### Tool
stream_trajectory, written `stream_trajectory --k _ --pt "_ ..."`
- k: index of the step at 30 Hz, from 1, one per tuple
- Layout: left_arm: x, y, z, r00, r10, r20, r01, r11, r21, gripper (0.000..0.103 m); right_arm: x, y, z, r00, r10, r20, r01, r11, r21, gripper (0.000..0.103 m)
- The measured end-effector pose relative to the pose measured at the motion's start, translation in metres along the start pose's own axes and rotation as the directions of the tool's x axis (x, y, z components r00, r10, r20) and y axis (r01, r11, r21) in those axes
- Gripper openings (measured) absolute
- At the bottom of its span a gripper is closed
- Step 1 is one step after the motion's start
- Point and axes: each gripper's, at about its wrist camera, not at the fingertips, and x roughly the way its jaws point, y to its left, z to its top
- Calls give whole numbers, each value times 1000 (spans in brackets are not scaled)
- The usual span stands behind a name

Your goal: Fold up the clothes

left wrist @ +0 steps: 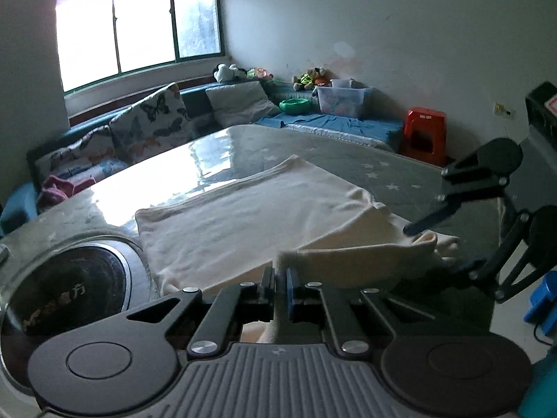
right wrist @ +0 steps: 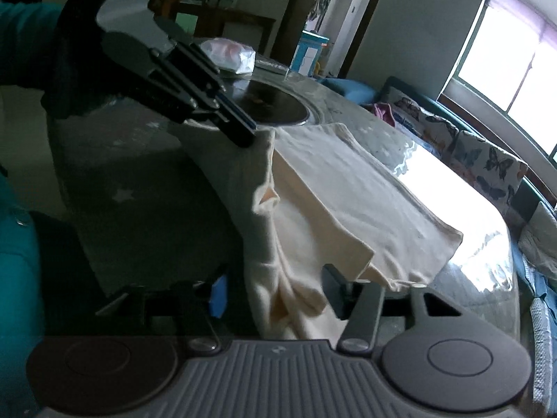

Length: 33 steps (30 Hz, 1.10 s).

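Note:
A cream garment (left wrist: 243, 223) lies spread on the glass-topped table (left wrist: 400, 174), its near edge lifted into a fold. My left gripper (left wrist: 280, 285) is shut on that raised edge; in the right wrist view it (right wrist: 250, 136) pinches the cloth's corner above the table. The right gripper (right wrist: 276, 292) stands open, its two fingers wide apart with a bunched part of the garment (right wrist: 348, 191) hanging between them. In the left wrist view the right gripper (left wrist: 431, 247) sits at the fold's right end.
A round black cooktop (left wrist: 76, 296) is sunk into the table left of the garment. A plastic bag (right wrist: 229, 54) lies beyond it. A sofa with butterfly cushions (left wrist: 153, 122) runs behind the table, and a red stool (left wrist: 424, 132) stands by the wall. A teal sleeve (right wrist: 21, 41) holds the left gripper.

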Motion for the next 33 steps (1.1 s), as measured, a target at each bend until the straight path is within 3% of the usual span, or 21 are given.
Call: stream_trajectory --k 2,5,10,12,14,20,25,27,29,31,33 --pt "7 5 0 1000 1 -16 -2 1000 -21 5 8 -7 2 1000 23 -18 -23 999 27 28" --pt "9 12 -3 1000 -7 -31 5 999 -45 5 13 -22 7 997 75 -37 -71 992 105 16" --pt "-18 14 -11 1000 -14 -12 14 999 -40 10 17 -48 16 988 149 -42 -136 964 228 13" --pt "-33 10 -17 1000 -12 -8 12 1000 -15 19 18 -57 19 983 179 -40 -161 948 276 13" --pt "-45 1 -25 1000 -1 -19 1 1000 26 46 19 -67 21 978 204 -33 -184 930 318 13" --pt "-52 -30 -47 999 0 -42 8 982 191 51 19 -79 24 975 220 -19 -198 907 373 13" --pt "-33 -42 -56 997 57 -44 -43 961 274 51 19 -85 27 975 222 -7 -201 893 403 11" --pt "-27 -39 -57 997 66 -43 -51 957 285 38 18 -84 28 977 214 -5 -194 898 395 10" --pt "-26 -36 -55 997 76 -33 -64 957 283 16 16 -81 28 980 200 -1 -185 905 382 8" --pt "-29 -32 -52 998 67 -19 -60 963 262 8 13 -76 27 983 184 6 -173 913 370 7" --pt "-34 -29 -48 998 57 -4 -54 968 244 6 11 -73 26 984 176 13 -168 916 365 6"
